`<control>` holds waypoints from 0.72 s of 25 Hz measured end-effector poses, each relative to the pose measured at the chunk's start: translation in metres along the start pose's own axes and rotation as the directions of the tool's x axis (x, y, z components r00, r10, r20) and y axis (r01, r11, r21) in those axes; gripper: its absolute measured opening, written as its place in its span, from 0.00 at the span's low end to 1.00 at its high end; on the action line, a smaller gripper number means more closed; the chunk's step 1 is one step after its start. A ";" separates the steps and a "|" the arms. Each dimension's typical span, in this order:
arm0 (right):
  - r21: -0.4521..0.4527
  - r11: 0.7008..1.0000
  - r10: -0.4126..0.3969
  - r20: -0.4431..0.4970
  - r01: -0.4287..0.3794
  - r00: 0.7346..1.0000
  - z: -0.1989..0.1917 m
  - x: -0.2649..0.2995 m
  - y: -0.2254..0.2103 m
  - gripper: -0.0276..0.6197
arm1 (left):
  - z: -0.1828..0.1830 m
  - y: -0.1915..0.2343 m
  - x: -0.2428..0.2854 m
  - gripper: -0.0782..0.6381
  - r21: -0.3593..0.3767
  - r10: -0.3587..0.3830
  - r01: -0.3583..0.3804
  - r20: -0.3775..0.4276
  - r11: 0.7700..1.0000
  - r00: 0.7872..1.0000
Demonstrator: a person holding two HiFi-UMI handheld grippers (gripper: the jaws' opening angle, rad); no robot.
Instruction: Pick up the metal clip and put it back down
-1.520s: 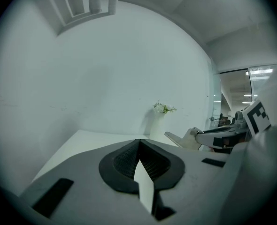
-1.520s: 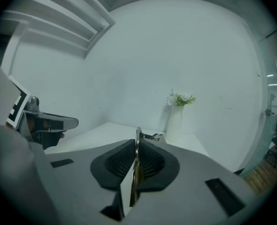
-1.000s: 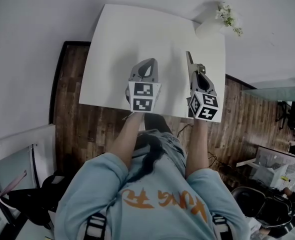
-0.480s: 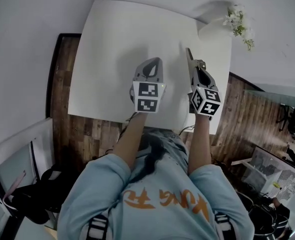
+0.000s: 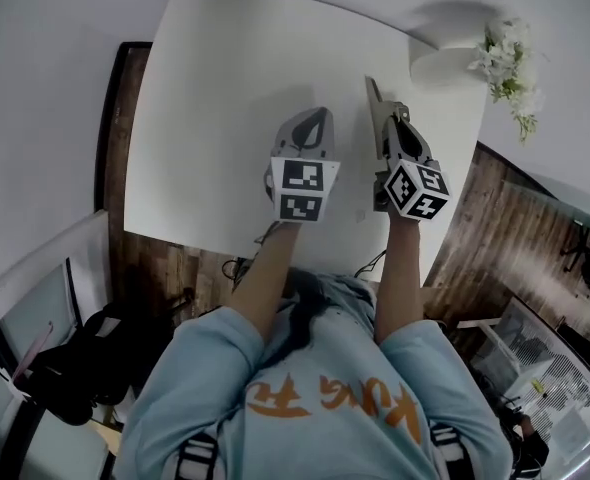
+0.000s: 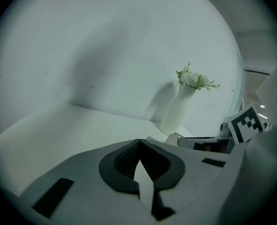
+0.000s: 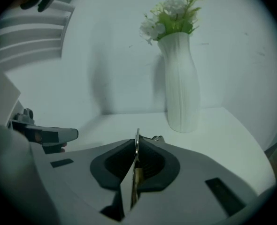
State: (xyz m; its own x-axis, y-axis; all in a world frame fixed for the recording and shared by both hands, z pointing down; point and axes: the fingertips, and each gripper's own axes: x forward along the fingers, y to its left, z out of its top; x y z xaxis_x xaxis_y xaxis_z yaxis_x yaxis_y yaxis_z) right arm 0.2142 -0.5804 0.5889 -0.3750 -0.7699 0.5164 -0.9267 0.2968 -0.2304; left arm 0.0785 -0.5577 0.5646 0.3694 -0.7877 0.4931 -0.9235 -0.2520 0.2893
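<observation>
Left tool hovers over the white desk, its jaws pressed together on nothing. Just right of it, the right tool pinches the thin metal clip edge-on over the desk. Far right stands a white vase of flowers. Orange lettering on the person's shirt cannot be read.

Soft cool light, faint shadows on the table, fisheye-bent edges, dark vignette
</observation>
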 end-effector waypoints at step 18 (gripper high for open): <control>0.068 0.989 -0.131 0.006 0.131 0.991 -0.010 -0.010 -0.040 0.28 | 0.008 0.002 -0.012 0.14 0.059 0.026 -0.026 -0.001 0.998 1.000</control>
State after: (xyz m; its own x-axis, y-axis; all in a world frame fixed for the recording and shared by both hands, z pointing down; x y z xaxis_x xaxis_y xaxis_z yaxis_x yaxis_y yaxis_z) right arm 0.2550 -0.5790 0.6010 -0.2499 -0.8057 0.5370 -0.9640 0.1549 -0.2162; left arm 0.0714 -0.5530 0.5523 0.3453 -0.7937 0.5009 -0.9373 -0.2644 0.2273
